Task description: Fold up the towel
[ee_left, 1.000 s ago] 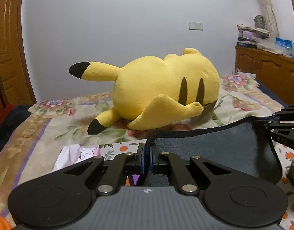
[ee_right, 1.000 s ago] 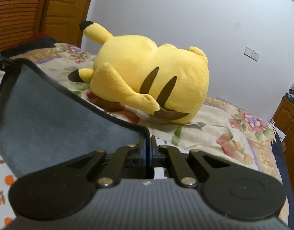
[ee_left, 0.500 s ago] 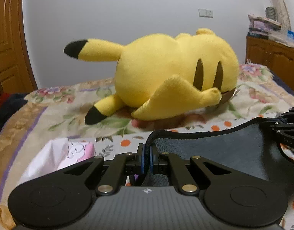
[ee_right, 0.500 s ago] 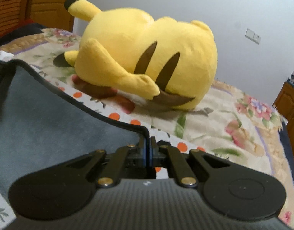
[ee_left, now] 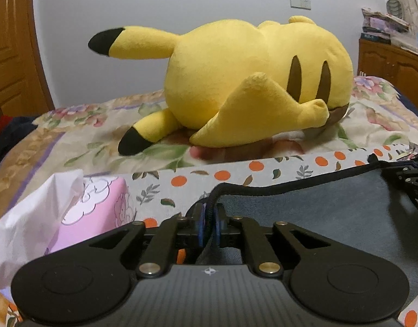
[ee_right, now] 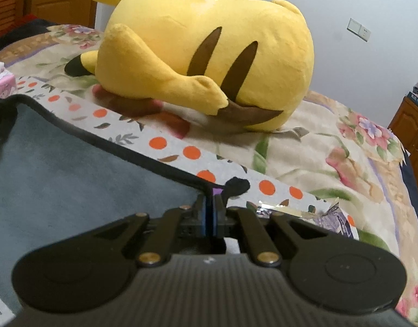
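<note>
L gripper (ee_left: 209, 219) sat at bottom centre of the left wrist view, jaws clamped on the black-trimmed corner of the dark grey towel (ee_left: 318, 212). Towel spread from that corner across the lower right of the frame, its corded edge running up-right to the R gripper (ee_left: 408, 174), seen at the right edge w/ the far corner at its tip. In the right wrist view the R gripper (ee_right: 209, 212) was at bottom centre, jaws pinched on the towel (ee_right: 72, 179) corner too; a small black tag of trim stuck out just past the fingertips. There the towel filled the lower left, edge sweeping up to the left border.

Under the towel lay a white cloth w/ orange dots and leaf print (ee_left: 236, 174), on top of a floral bedspread (ee_left: 72, 139). A big yellow Pikachu plush (ee_left: 250, 81) lay on its side on the bedspread, centre frame, beyond the cloth's far edge and apart from the towel; black-tipped ear pointing left, brown stripes facing the cams. Same plush (ee_right: 209, 54) filled the upper centre of the right wrist view.

Pink tissue box (ee_left: 91, 212) w/ white tissue poking out sat lower left in the left view, just beside the L gripper. Wooden door (ee_left: 12, 54) at far left, wooden cabinet (ee_left: 394, 62) upper right w/ clutter on top. Wall switch (ee_right: 359, 30) upper right of right view.
</note>
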